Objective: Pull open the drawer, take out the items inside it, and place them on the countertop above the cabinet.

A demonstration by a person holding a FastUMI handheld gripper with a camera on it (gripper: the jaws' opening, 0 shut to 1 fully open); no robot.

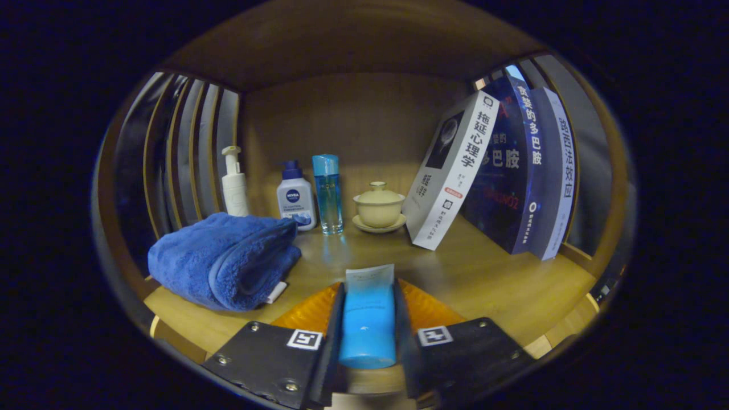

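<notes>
Hand-held gripper (368,310) clenched on blue tube (368,319) — both fingers pressing it. Folded blue towel (225,259) left of tube on worktop (490,279); lidded cup (379,206) beyond.

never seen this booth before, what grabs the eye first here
First, the bright blue tube clamped between the gripper's jaws, held over the wooden countertop. Next, the folded blue towel lying ahead and to one side, and the leaning books on the other. Between them at the back stand three bottles and a lidded cream cup on its saucer.
</notes>
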